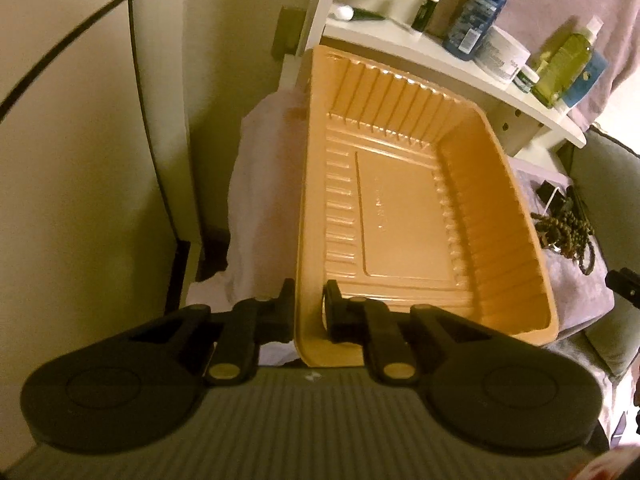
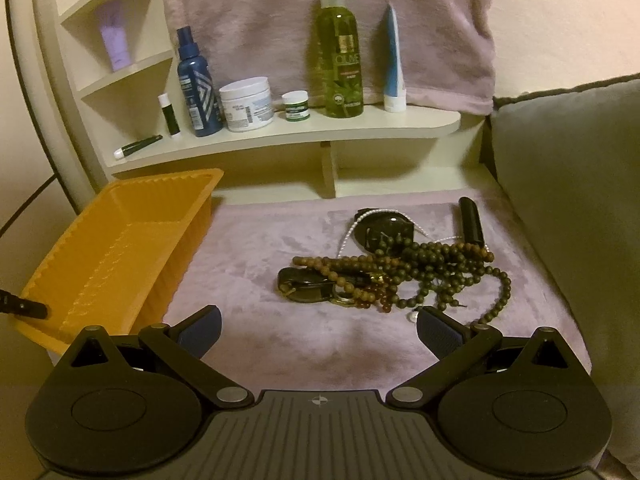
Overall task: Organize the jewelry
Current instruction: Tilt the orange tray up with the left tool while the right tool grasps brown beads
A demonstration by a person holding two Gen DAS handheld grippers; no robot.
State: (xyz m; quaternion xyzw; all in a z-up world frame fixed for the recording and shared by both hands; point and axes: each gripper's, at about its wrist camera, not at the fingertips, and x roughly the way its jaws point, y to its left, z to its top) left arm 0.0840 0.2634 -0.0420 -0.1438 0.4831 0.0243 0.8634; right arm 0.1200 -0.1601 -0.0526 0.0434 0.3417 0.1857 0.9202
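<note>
Left gripper (image 1: 307,312) fingers clamped on the orange tray (image 1: 400,208) wall; right gripper (image 2: 318,330) fingers apart, bead pile (image 2: 400,276) clear only there.

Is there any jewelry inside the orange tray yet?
No, the orange tray shows only its bare ribbed bottom, while the beaded necklaces lie heaped on the purple cloth beside it.

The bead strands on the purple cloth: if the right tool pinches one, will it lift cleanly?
Probably not. The bead strands lie limp and looped over each other and over the dark items beside them, so they would likely drape and drag neighbours along. The round beads may slip between the pads of the open right tool.
</note>
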